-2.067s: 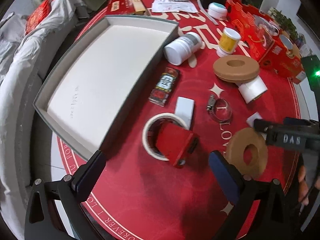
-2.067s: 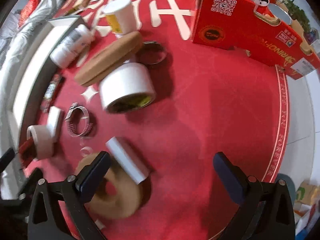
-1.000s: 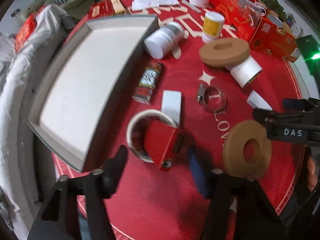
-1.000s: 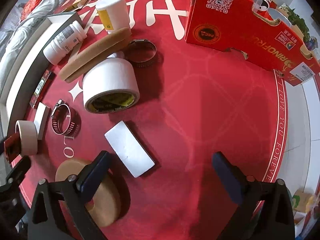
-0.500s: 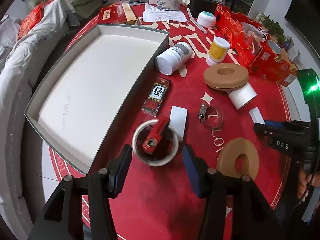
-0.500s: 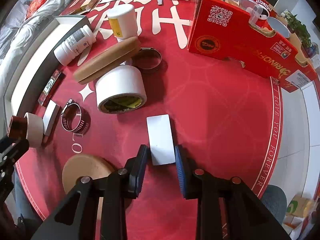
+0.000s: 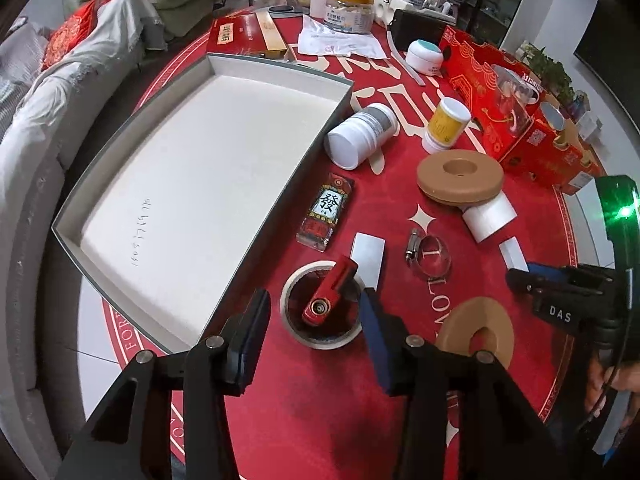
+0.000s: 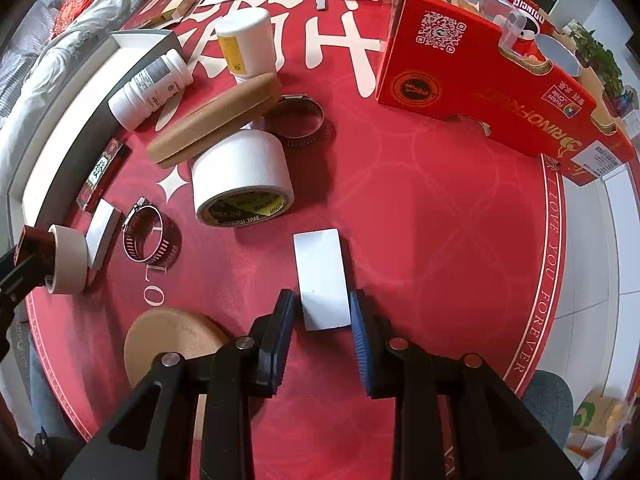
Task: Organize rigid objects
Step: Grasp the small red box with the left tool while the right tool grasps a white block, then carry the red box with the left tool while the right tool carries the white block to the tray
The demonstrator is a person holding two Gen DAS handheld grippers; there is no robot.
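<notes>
- So far nothing is stowed: the tray lies bare, and bottle, jar, rings, clamps and tapes all sit loose on the desk.
- My right claw is clamped on the near end of a white block, which lies flat on the desk, long axis pointing away from me.
- My left claw is closing around a tape ring with a red tool leaning in it, pads not yet touching.
</notes>
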